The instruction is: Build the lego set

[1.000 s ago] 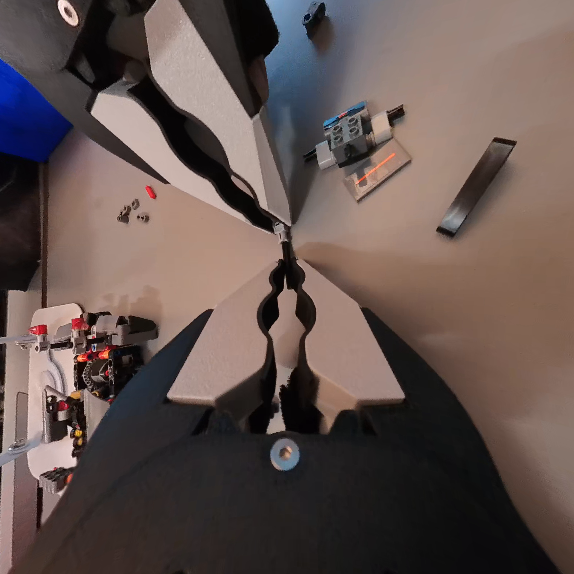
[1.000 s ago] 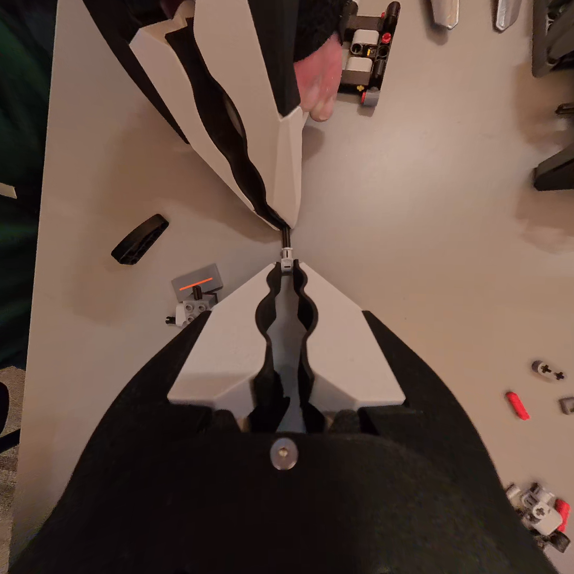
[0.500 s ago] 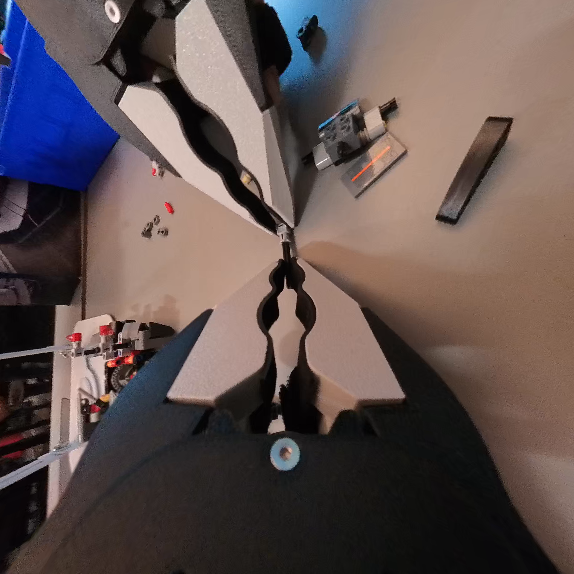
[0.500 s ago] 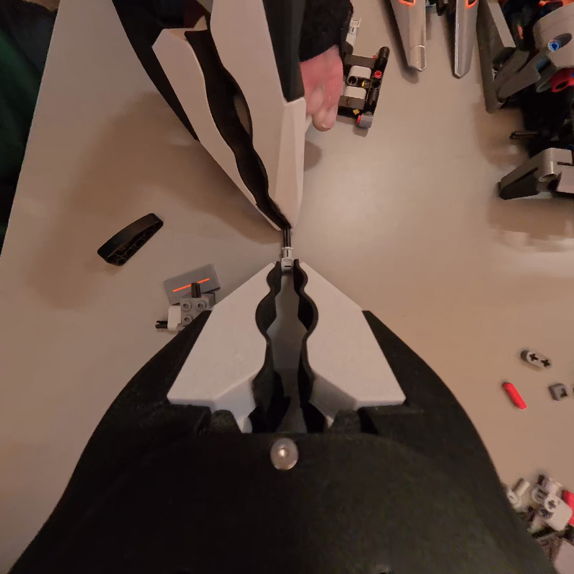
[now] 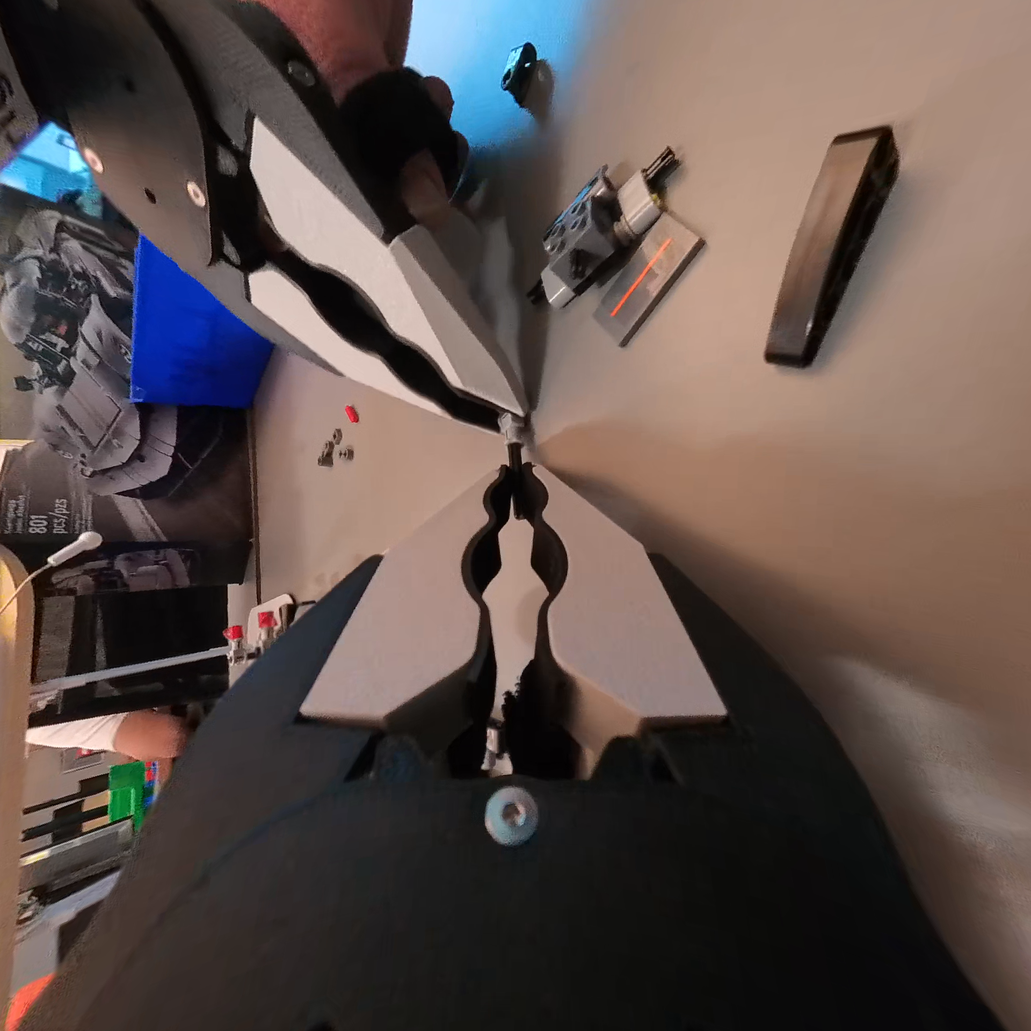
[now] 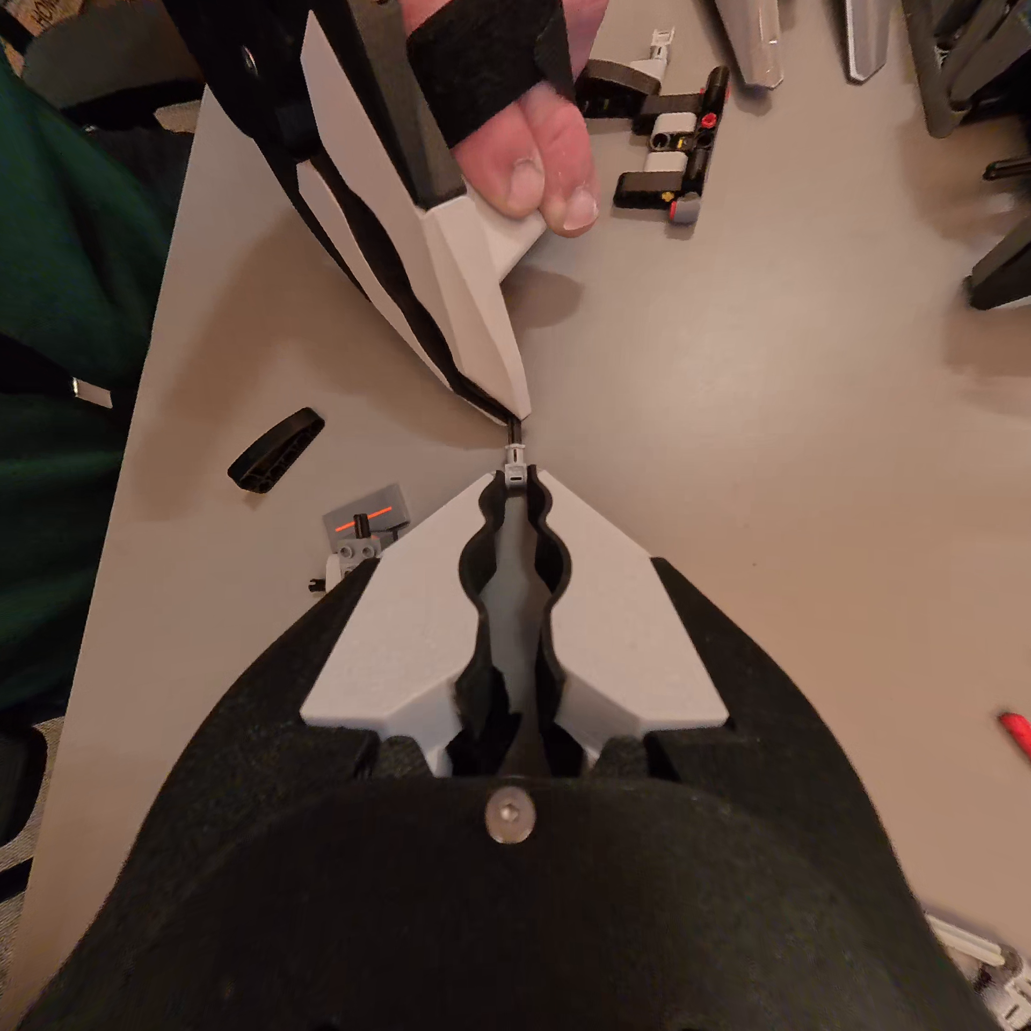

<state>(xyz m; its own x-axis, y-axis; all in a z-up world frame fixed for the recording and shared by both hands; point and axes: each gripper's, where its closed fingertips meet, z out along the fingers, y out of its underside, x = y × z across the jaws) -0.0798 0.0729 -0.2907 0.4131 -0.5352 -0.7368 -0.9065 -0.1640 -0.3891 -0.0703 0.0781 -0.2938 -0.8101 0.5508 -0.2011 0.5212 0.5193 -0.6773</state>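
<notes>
My left gripper (image 5: 516, 482) is shut on a thin black axle (image 5: 516, 466). My right gripper (image 6: 514, 478) is shut on a small light grey pin (image 6: 514, 463). The two grippers meet tip to tip above the beige table (image 6: 725, 446). The grey pin sits on the end of the black axle (image 6: 513, 432), in line with it. In the left wrist view the right gripper (image 5: 509, 417) comes in from the upper left with the grey pin (image 5: 510, 432). In the right wrist view the left gripper (image 6: 510, 415) comes in from above, with a person's fingers on it.
A black curved panel (image 5: 831, 245) and a grey sub-assembly with an orange-striped tile (image 5: 613, 251) lie on the table; both also show in the right wrist view (image 6: 276, 457) (image 6: 365, 524). A black-and-white sub-assembly (image 6: 675, 150), a red pin (image 6: 1015, 736) and small loose pieces (image 5: 335, 449) lie around. The set's box (image 5: 111, 401) stands at the left. Only a small space, under 4 cm, lies between the two pairs of fingers.
Both grippers stay tip to tip with the pin on the axle. They have tilted together, so the background has shifted and more of the box and far table shows.
</notes>
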